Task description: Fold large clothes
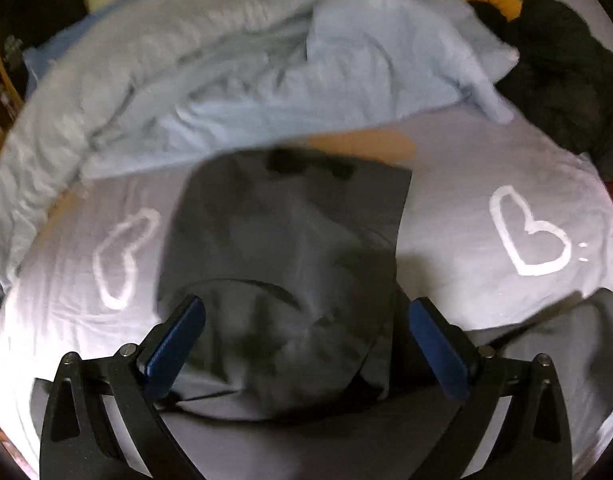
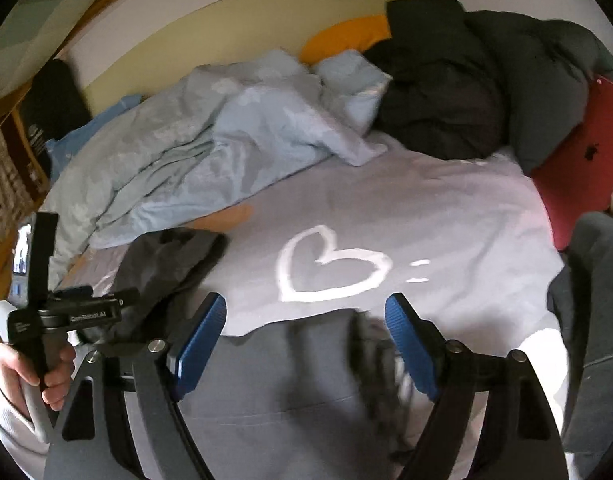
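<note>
The dark grey garment (image 1: 282, 264) lies on the bed, on a pale lilac cover (image 1: 446, 184) printed with white hearts (image 1: 526, 236). In the left wrist view its long axis runs straight away from the camera, with a straight edge on its far right side and its near end bunched between the blue pads. The left tool (image 1: 306, 344) stands wide above it, pads clear of the cloth. In the right wrist view another grey stretch of cloth (image 2: 274, 384) lies under the right tool (image 2: 306, 344), whose jaws are also wide and gripping nothing; whether it is the same garment I cannot tell. A hand (image 2: 30, 372) holds the left tool's handle at the lower left. Beyond the garment the cover lies flat and open up to a rumpled light blue duvet (image 2: 210, 140); a heap of black clothing (image 2: 466, 120) and a red laptop (image 2: 578, 176) sit at the far right.
</note>
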